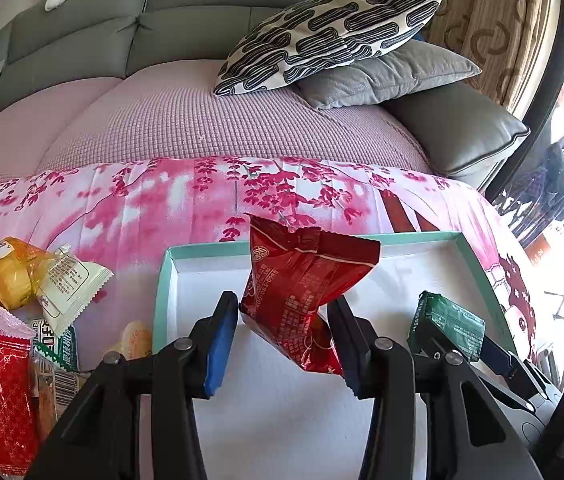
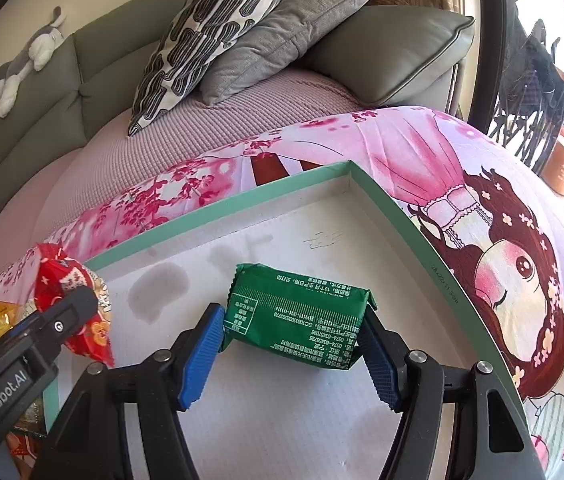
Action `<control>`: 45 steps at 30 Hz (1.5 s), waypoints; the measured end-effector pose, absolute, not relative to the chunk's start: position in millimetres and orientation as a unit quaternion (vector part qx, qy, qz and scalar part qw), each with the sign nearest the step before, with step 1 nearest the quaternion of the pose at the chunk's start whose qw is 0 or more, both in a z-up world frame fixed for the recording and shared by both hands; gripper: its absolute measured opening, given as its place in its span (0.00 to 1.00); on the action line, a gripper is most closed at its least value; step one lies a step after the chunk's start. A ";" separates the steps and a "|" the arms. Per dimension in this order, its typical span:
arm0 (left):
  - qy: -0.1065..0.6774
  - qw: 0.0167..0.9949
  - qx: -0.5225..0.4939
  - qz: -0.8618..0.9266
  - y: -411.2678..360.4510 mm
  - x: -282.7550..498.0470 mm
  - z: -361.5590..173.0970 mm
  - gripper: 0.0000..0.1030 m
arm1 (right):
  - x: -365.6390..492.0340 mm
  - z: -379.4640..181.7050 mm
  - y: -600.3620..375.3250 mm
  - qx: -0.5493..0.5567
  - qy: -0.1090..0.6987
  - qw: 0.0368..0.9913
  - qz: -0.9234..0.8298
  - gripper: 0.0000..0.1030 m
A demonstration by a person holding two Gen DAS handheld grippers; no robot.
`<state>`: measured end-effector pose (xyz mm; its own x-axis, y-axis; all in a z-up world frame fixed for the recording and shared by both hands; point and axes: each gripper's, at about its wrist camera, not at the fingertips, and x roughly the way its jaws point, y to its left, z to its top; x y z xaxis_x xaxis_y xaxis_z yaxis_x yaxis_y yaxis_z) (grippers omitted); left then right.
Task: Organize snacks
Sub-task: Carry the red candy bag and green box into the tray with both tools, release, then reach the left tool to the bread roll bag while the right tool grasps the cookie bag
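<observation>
The shallow tray [image 2: 401, 216], mint-green on its rim and white inside, fills the lower middle of both views, lying on a pink blossom-printed cloth [image 1: 154, 200]. Over its white floor (which bears a few grey stains in the right wrist view) hang two snack packets. The red packet [image 1: 301, 292] sits crumpled between the blue pads of the left gripper [image 1: 283, 320], jaws about half apart and pressing its lower end, just inside the tray's left wall. The green packet [image 2: 297, 316] is clamped end to end by the right gripper [image 2: 291, 340], jaws fairly wide, near the tray's centre in that view; whether it touches the floor I cannot tell. Outside the tray, at lower left of the left wrist view, lies a heap of loose snacks [image 1: 22, 300]: yellow, white and red wrappers. Beyond, a grey sofa [image 1: 202, 20] carries a patterned cushion [image 1: 329, 36].
</observation>
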<state>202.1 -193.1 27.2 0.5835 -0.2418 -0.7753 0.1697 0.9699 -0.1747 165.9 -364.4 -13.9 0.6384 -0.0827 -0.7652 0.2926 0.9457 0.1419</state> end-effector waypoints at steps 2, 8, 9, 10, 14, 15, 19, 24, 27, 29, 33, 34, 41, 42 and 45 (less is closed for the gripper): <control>0.450 0.885 -0.034 -0.115 -196.3 201.9 26.1 0.59 | 165.9 -14.0 -363.2 0.125 0.416 0.895 -0.105 0.68; 0.466 0.878 -0.032 -0.107 -195.1 200.6 30.9 0.66 | 165.9 -10.1 -361.0 0.118 0.428 0.891 -0.097 0.78; 0.467 0.877 -0.030 -0.106 -194.4 199.7 33.1 0.70 | 165.4 -8.9 -360.3 0.116 0.430 0.891 -0.094 0.78; 0.468 0.877 -0.028 -0.104 -194.0 199.2 35.3 0.72 | 164.6 -7.4 -359.4 0.112 0.431 0.891 -0.092 0.79; 0.468 0.879 -0.021 -0.089 -188.7 195.4 43.8 0.80 | 160.6 -2.1 -357.0 0.102 0.431 0.892 -0.090 0.97; 0.466 0.880 -0.022 -0.086 -187.0 194.1 46.1 0.82 | 159.0 -0.3 -356.6 0.101 0.429 0.893 -0.089 1.00; 0.454 0.888 -0.017 -0.074 -183.6 186.4 52.9 0.91 | 153.1 5.7 -354.2 0.096 0.428 0.895 -0.084 1.00; 0.443 0.895 0.009 -0.054 -182.2 176.6 57.7 0.98 | 143.5 8.6 -353.9 0.093 0.445 0.887 -0.078 1.00; 0.435 0.899 0.020 -0.046 -178.1 169.6 60.7 0.99 | 134.4 11.6 -354.1 0.110 0.452 0.883 -0.062 1.00; 0.432 0.900 0.025 -0.044 -174.6 164.4 62.4 0.99 | 128.4 13.4 -352.3 0.117 0.457 0.880 -0.056 1.00; 0.440 0.896 0.041 -0.045 -167.2 154.1 65.1 0.99 | 118.5 17.6 -340.7 0.097 0.463 0.879 -0.054 1.00; 0.442 0.895 0.046 -0.044 -165.1 151.4 66.1 0.99 | 116.5 19.2 -337.6 0.089 0.462 0.881 -0.054 1.00; 0.445 0.894 0.038 -0.023 -132.9 133.0 78.2 0.99 | 108.6 25.9 -323.9 0.091 0.456 0.883 -0.058 1.00; 0.445 0.895 0.035 -0.017 -126.4 130.1 79.5 0.99 | 108.3 25.8 -322.7 0.092 0.458 0.882 -0.062 1.00; 0.446 0.895 0.023 -0.001 -105.7 120.6 79.4 0.99 | 107.8 25.5 -317.4 0.085 0.461 0.880 -0.079 1.00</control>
<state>120.6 -105.7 79.4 0.6014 0.0190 -0.7987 0.0225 0.9989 0.0408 107.8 -317.4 25.5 0.5619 -0.0598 -0.8250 0.2175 0.9730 0.0776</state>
